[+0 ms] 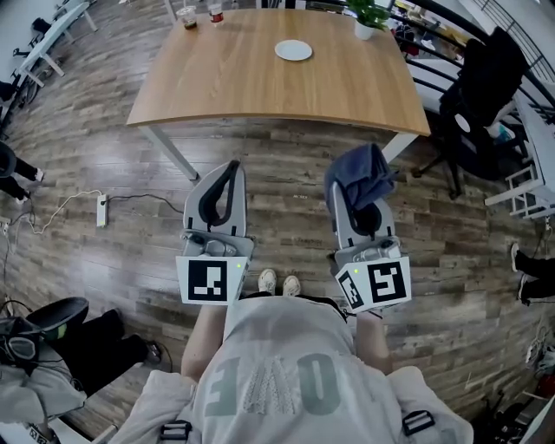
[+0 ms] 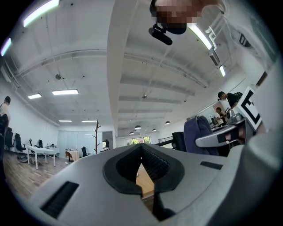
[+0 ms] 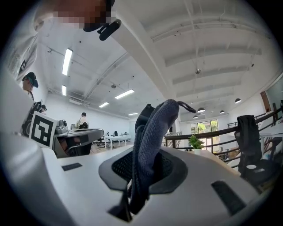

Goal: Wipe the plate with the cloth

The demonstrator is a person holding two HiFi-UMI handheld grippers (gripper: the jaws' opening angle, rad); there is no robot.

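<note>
A small white plate [image 1: 293, 50] lies at the far middle of a wooden table [image 1: 260, 87], well ahead of both grippers. I stand back from the table, holding the grippers over the wooden floor. My right gripper [image 1: 354, 178] is shut on a blue-grey cloth [image 1: 364, 171]. In the right gripper view the cloth [image 3: 152, 132] stands bunched up between the jaws of that gripper [image 3: 140, 176] and hangs below them. My left gripper [image 1: 227, 169] is shut with nothing in it. In the left gripper view a strip of the table shows through the narrow gap of that gripper [image 2: 142, 165].
Two cups [image 1: 186, 16] stand at the table's far left corner and a potted plant [image 1: 368, 16] at its far right. A black office chair [image 1: 481, 82] stands to the right of the table. A power strip [image 1: 101, 211] with its cable lies on the floor at left.
</note>
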